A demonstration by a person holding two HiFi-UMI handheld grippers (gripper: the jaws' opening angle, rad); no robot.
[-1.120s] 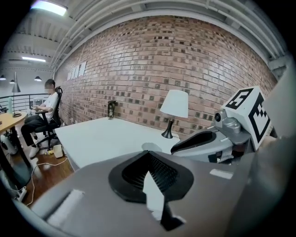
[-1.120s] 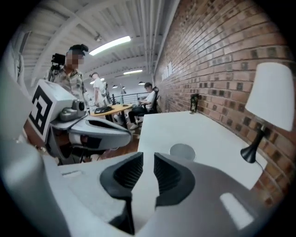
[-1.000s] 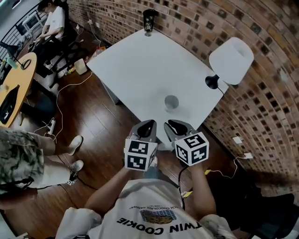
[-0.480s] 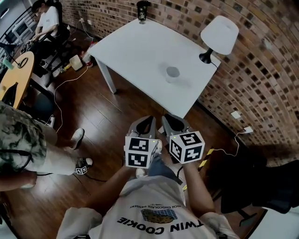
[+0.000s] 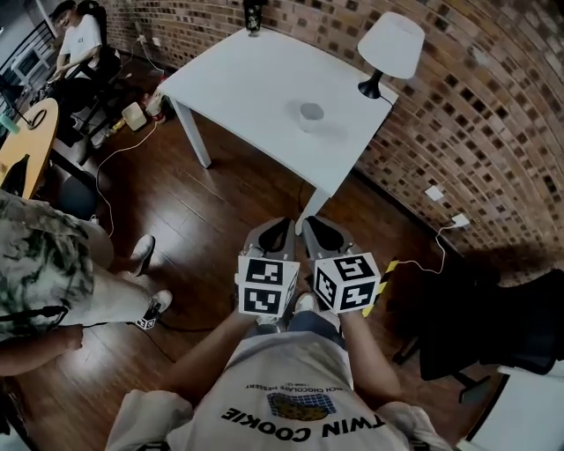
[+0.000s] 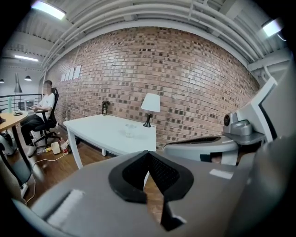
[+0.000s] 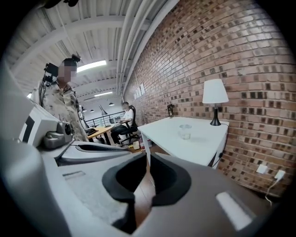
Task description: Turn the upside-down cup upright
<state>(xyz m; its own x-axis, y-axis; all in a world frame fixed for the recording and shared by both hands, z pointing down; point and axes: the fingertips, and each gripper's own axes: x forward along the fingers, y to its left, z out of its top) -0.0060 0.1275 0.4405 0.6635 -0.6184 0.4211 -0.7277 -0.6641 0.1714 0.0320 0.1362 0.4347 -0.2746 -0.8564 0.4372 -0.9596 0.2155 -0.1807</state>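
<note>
A small clear cup [image 5: 310, 115] stands alone on the white table [image 5: 247, 79], near the lamp end. It is also visible, small and distant, in the left gripper view [image 6: 130, 130] and the right gripper view [image 7: 185, 131]; it looks mouth-up. Both grippers hang side by side over the wooden floor, well short of the table. The left gripper [image 5: 278, 229] [image 6: 148, 153] is shut and empty. The right gripper [image 5: 311, 229] [image 7: 147, 156] has its jaws closing, tips meeting, with nothing between them.
A white lamp [image 5: 390, 44] stands on the table's right corner and a dark bottle [image 5: 254, 16] on its far corner. A brick wall runs behind. A person in camouflage [image 5: 35, 273] stands at left, another sits far off [image 5: 75, 40]. A black chair [image 5: 493, 335] is at right.
The holder has backed away from the table. Both grippers went from the table's near corner to over bare floor, and the cup now lies much farther off.
</note>
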